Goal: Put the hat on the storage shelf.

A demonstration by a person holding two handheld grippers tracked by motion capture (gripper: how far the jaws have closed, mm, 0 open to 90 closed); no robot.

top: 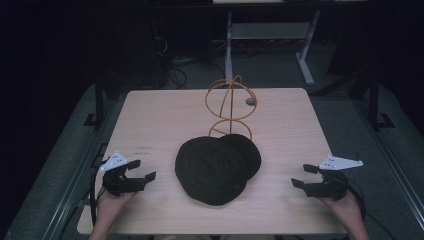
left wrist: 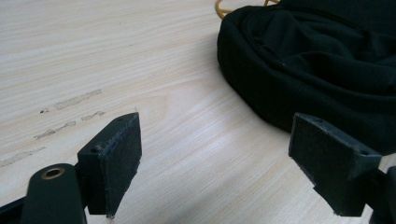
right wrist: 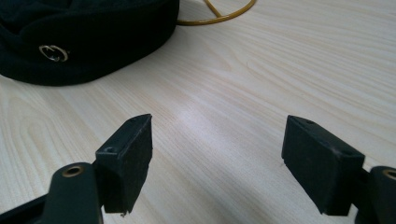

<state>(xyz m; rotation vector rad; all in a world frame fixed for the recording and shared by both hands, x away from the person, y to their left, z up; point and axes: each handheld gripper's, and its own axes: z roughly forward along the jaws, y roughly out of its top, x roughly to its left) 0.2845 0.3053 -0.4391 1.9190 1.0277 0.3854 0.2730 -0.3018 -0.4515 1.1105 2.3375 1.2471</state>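
Two grippers, left (top: 142,170) and right (top: 305,175), fingers wide, flank our untouched black hat (top: 216,167); apparently, nothing is started.

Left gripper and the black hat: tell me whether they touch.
Apart. The high view shows bare table between the open left gripper and the black hat.

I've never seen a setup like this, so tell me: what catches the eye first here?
A black hat lies in the middle of the pale wooden table, a small metal emblem on its side in the right gripper view. Just behind it stands an orange wire hat stand, empty. At the near edge, a person holds the left hand-held gripper and the right hand-held gripper, both with jaws open, on either side of the hat.
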